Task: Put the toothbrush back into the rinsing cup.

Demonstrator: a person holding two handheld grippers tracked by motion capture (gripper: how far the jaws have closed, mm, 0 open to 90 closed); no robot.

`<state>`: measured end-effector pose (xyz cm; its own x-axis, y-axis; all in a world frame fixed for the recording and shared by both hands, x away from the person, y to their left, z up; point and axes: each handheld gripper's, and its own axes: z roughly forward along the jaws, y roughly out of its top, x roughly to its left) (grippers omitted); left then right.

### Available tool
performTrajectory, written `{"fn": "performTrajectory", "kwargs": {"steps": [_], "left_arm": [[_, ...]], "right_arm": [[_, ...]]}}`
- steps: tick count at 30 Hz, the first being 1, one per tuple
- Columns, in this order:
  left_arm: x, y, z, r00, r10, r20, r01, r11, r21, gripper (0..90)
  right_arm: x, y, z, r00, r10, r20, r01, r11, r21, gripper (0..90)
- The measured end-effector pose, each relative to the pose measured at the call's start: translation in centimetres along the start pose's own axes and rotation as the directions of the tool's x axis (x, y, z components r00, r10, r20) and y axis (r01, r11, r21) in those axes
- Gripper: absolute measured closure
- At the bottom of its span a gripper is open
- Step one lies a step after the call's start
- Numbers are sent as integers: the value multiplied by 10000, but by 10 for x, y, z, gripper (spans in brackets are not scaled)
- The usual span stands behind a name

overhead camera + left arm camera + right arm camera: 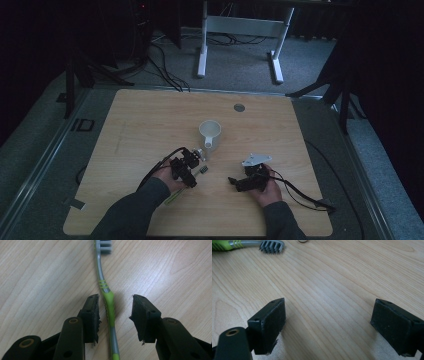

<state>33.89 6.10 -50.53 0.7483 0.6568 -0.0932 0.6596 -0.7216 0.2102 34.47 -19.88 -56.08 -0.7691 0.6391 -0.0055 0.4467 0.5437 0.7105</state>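
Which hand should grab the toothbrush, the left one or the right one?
Probably the left. The left gripper already has its open jaws on either side of the toothbrush handle. The right gripper is open over bare table, with the brush off to its side.

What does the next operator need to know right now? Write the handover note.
Left gripper: open, straddling the green part of the toothbrush handle, pads not touching it.
Right gripper: open, nothing between the jaws, low over bare table.
Toothbrush lies flat on the table, bristle head pointing away from the left gripper; white mug stands upright beyond it.
Done: left gripper lined up on the handle.
Left: close on the handle and lift; likely into the mug.
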Motion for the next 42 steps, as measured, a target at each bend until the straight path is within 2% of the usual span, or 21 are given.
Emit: {"fn": "performTrajectory", "kwargs": {"steps": [9,12,14,20,26,32,42], "left_arm": [[-2,2,6,9999,-13,-163,21,9988,491,593],[-1,2,8,9998,-50,-192,62,9980,630,618],[-2,2,9,9994,14,-360,16,9967,816,622],[-2,3,13,9993,51,-378,-9,9938,1108,666],[-2,5,13,9993,47,-370,-3,9928,1196,715],[-6,8,14,9972,150,-729,-49,9905,1375,772],[-10,9,14,9956,480,-801,-359,9887,1457,820]], "right_arm": [[0,0,0,10000,-4,1,4,10000,-2,121],[0,0,0,10000,-4,2,4,10000,-3,121],[0,0,0,10000,-3,1,3,10000,-1,120],[0,0,0,10000,8,6,-8,10000,-7,120],[0,0,0,10000,-9,1,9,10000,-3,121],[0,0,0,10000,5,4,-5,10000,-7,120],[0,0,0,10000,5,2,-5,10000,-4,120]]}}
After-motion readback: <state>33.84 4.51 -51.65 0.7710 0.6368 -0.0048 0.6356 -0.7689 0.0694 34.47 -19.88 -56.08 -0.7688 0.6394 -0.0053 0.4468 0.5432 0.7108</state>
